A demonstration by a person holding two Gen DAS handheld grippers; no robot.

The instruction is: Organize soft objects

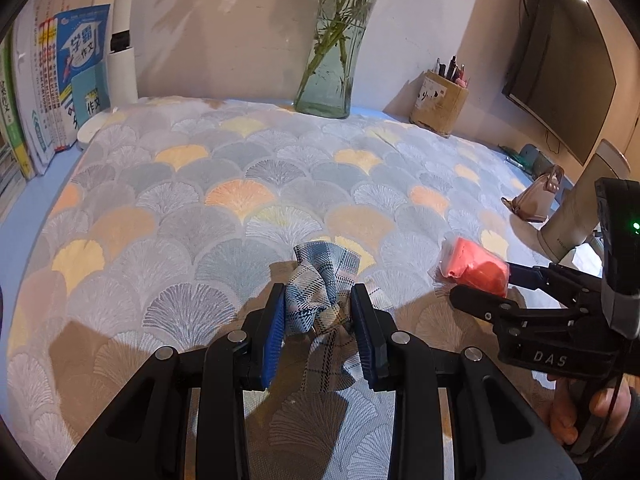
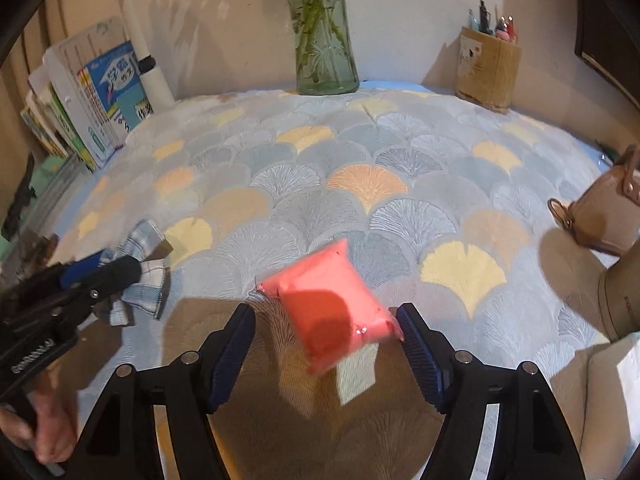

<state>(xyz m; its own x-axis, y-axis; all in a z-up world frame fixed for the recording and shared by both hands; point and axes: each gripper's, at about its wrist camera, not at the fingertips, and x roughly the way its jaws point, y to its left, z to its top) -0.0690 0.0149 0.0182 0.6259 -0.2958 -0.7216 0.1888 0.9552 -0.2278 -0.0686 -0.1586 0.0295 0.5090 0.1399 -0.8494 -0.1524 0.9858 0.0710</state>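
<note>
A crumpled blue plaid cloth [image 1: 320, 292] lies on the fan-patterned tablecloth [image 1: 240, 184]. My left gripper [image 1: 319, 304] is shut on the cloth, with both blue pads pressed against its bunched folds. A soft pink packet in clear wrap [image 2: 332, 300] lies on the tablecloth to the right. My right gripper [image 2: 322, 320] is open around the packet; the right pad is at its corner and the left pad stands apart. The packet [image 1: 476, 268] and right gripper [image 1: 480, 286] also show in the left wrist view. The cloth [image 2: 140, 268] and left gripper [image 2: 110, 266] show in the right wrist view.
A glass vase with green stems [image 1: 332, 64] stands at the back centre. A pen holder [image 1: 440, 104] is at the back right. Books [image 1: 56, 92] stand at the back left. A small beige handbag [image 2: 604, 216] and a beige object [image 2: 624, 292] sit at the right.
</note>
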